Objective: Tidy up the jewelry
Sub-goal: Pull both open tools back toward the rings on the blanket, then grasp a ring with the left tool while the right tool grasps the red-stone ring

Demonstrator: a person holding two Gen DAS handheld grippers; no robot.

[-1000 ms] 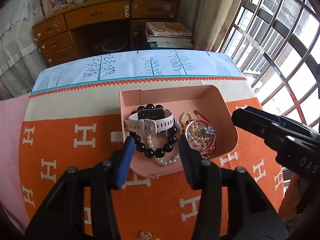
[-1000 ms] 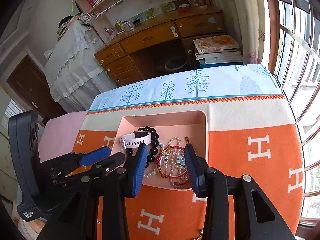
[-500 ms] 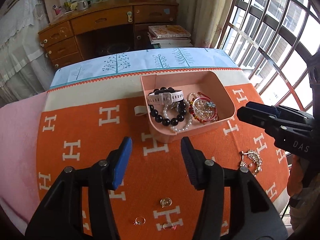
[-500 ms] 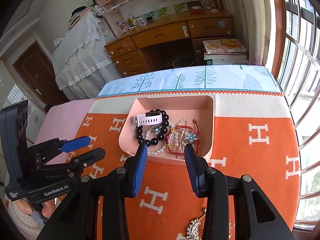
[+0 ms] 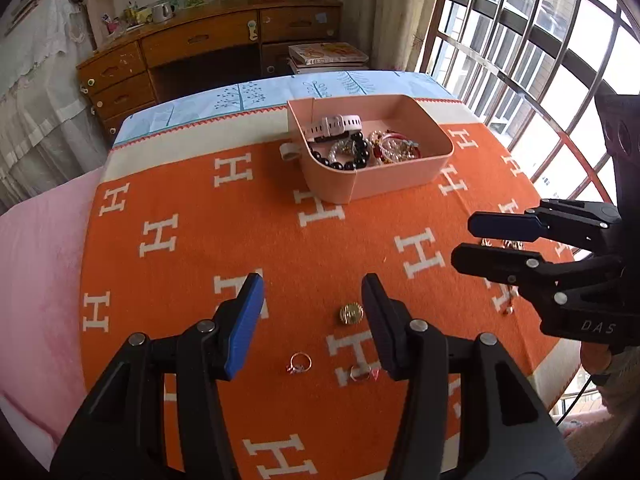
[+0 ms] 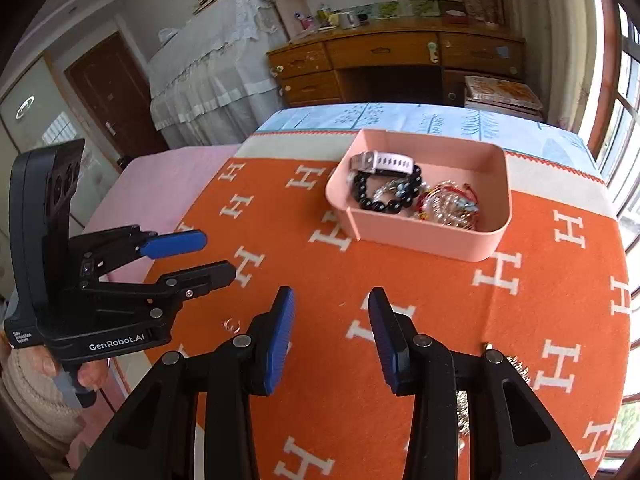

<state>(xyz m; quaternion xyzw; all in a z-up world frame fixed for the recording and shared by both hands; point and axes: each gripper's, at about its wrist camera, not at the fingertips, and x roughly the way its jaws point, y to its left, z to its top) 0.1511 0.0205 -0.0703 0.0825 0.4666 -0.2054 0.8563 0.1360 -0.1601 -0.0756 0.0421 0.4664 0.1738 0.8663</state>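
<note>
A pink tray on the orange cloth holds a white watch, a black bead bracelet and red and pearl bracelets. My left gripper is open and empty, held above a gold brooch, a ring and a pink-stone ring. My right gripper is open and empty, near a gold ornament partly hidden by its finger.
A white loop lies left of the tray. A pink cloth covers the table's left side. A wooden desk, stacked books and a barred window stand beyond the table.
Both grippers have pulled back from the tray toward the near side of the table. The loose rings and brooch have come into view under the left gripper. Both stay open.
</note>
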